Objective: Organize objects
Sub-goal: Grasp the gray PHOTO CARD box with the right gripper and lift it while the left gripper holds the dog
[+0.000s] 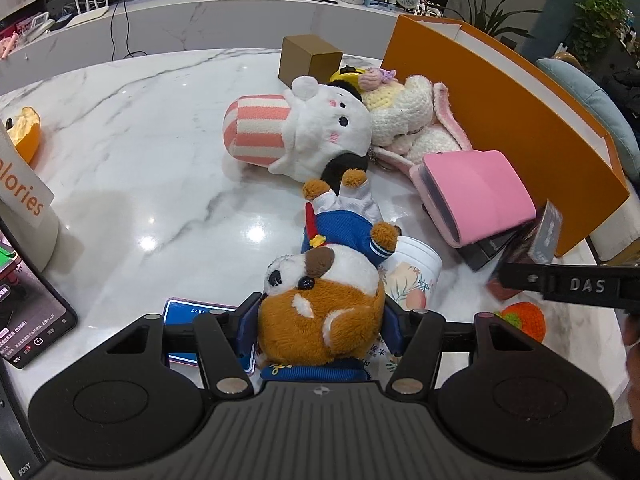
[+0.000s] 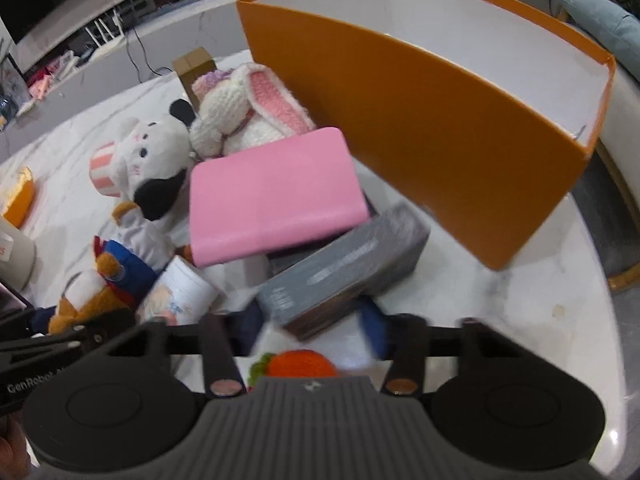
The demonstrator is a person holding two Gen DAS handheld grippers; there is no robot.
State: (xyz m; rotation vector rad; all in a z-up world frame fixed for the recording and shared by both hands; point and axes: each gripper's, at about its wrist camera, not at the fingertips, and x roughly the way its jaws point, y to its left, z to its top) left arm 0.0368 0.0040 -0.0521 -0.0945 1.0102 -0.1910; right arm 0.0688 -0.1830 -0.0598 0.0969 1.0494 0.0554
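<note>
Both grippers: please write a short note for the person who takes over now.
Left gripper: shut on the brown plush dog.
Right gripper: jaws around the grey box; grip unclear, picture blurred.
On the table: white plush, knitted rabbit, pink case, cup, knitted orange fruit.
Orange box: nothing seen inside.
Done: nothing packed yet.
Left: probably move all things into the orange box.

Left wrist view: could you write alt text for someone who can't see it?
The left gripper squeezes a brown-and-white plush dog on a marble table. Beyond lie a white plush, a pink case and an orange box.
</note>
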